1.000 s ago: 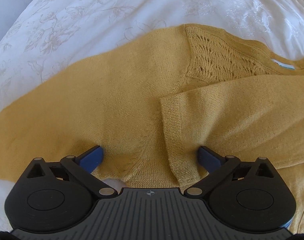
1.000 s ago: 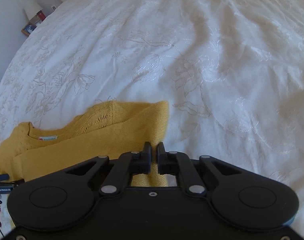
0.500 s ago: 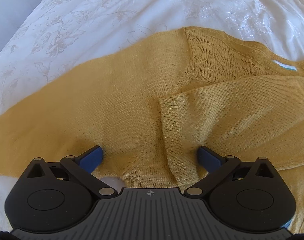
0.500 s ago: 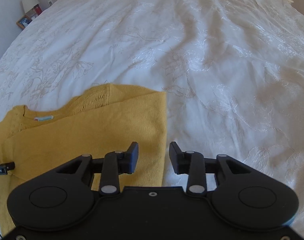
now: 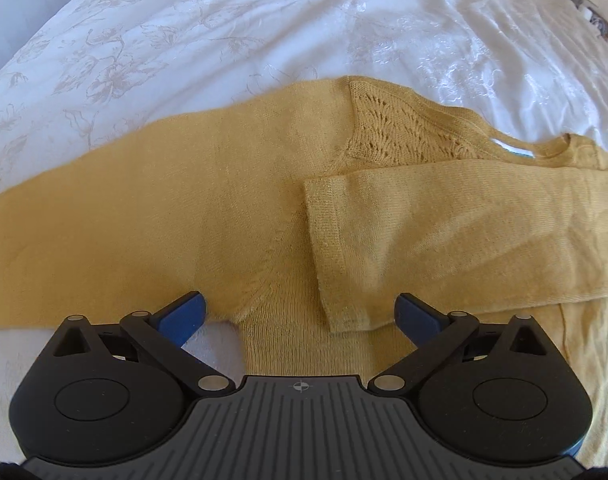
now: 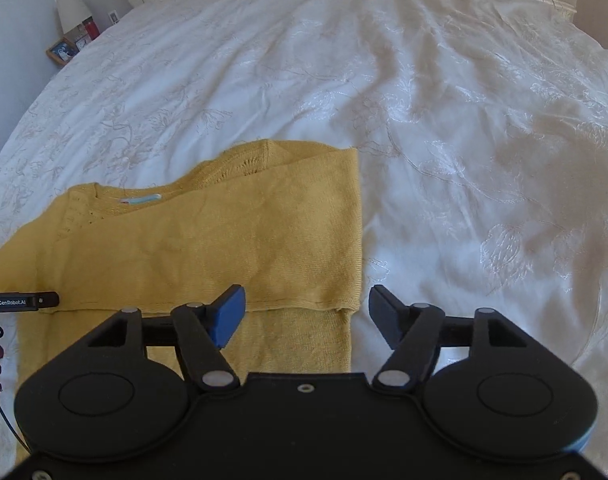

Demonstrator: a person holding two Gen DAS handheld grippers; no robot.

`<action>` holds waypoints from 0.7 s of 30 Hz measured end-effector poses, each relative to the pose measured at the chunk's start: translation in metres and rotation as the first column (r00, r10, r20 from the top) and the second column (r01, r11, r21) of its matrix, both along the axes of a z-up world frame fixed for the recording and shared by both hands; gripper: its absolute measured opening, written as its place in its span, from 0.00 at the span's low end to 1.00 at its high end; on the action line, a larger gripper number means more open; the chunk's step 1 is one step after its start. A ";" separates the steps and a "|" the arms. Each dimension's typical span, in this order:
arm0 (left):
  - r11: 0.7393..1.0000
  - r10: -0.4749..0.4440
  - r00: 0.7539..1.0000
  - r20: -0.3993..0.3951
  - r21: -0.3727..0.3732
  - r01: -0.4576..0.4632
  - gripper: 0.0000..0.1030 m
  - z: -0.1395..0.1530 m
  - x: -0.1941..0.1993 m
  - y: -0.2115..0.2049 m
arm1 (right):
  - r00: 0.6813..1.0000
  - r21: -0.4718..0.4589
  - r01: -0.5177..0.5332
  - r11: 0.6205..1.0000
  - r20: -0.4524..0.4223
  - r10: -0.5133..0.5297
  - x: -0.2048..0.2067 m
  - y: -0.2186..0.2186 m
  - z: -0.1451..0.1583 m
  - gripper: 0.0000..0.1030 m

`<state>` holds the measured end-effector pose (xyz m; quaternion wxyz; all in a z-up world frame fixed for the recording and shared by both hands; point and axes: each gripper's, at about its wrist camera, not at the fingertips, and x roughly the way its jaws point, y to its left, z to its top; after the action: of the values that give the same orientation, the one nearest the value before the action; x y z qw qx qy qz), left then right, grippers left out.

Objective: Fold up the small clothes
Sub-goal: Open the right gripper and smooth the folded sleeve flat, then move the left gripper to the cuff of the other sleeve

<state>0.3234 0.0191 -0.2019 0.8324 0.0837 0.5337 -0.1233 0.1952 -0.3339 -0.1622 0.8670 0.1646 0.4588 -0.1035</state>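
1. Sweater, mustard yellow, lay flat on the white bedspread, long axis running side to side across both views, neckline towards the far side; one sleeve was folded across the body, cuff pointing left in the left wrist view.
2. Both grippers pointed steeply down over the knit.
3. Left gripper stood wide apart, gripping nothing.
4. Right gripper had just been opening, its jaws empty, straddling the folded edge.

One yellow sweater lies on one white bedspread, with two grippers, left and right, one lamp and two framed photos.
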 end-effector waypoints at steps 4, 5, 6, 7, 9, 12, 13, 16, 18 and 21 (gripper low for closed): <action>0.997 0.045 0.999 0.015 -0.061 -0.044 1.00 0.014 -0.026 0.034 | 0.998 0.023 -0.059 0.998 0.031 0.058 -0.006 0.031 0.011 0.88; 0.996 0.060 0.998 0.015 -0.067 -0.058 1.00 0.016 -0.031 0.045 | 0.997 0.031 -0.075 0.997 0.035 0.074 -0.008 0.038 0.012 0.89; 0.995 0.079 0.997 0.016 -0.067 -0.077 1.00 0.020 -0.035 0.060 | 0.995 0.039 -0.093 0.995 0.038 0.091 -0.010 0.048 0.014 0.89; 0.994 0.091 0.996 0.018 -0.062 -0.090 1.00 0.022 -0.039 0.071 | 0.994 0.044 -0.107 0.993 0.041 0.105 -0.011 0.057 0.016 0.90; 0.992 0.119 0.992 0.031 -0.046 -0.118 1.00 0.030 -0.044 0.101 | 0.991 0.062 -0.125 0.990 0.049 0.122 -0.014 0.070 0.020 0.90; 0.988 0.156 0.986 0.058 -0.013 -0.155 1.00 0.042 -0.042 0.148 | 0.987 0.093 -0.154 0.984 0.063 0.149 -0.017 0.092 0.027 0.90; 0.986 0.167 0.984 0.065 -0.001 -0.167 1.00 0.045 -0.039 0.163 | 0.985 0.100 -0.164 0.981 0.068 0.158 -0.018 0.100 0.030 0.90; 0.977 0.205 0.973 0.105 0.036 -0.210 1.00 0.060 -0.029 0.212 | 0.981 0.122 -0.188 0.975 0.079 0.179 -0.016 0.120 0.036 0.90; 0.970 0.231 0.964 0.132 0.049 -0.240 1.00 0.069 -0.019 0.241 | 0.977 0.130 -0.207 0.970 0.089 0.196 -0.013 0.135 0.041 0.90; 0.957 0.269 0.947 0.175 0.059 -0.282 1.00 0.082 -0.003 0.278 | 0.967 0.126 -0.243 0.962 0.106 0.231 -0.005 0.157 0.049 0.90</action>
<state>0.3203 0.2973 -0.1203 0.8785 0.0530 0.4743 0.0240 0.1900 -0.1765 -0.1129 0.8796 0.1726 0.4414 0.0407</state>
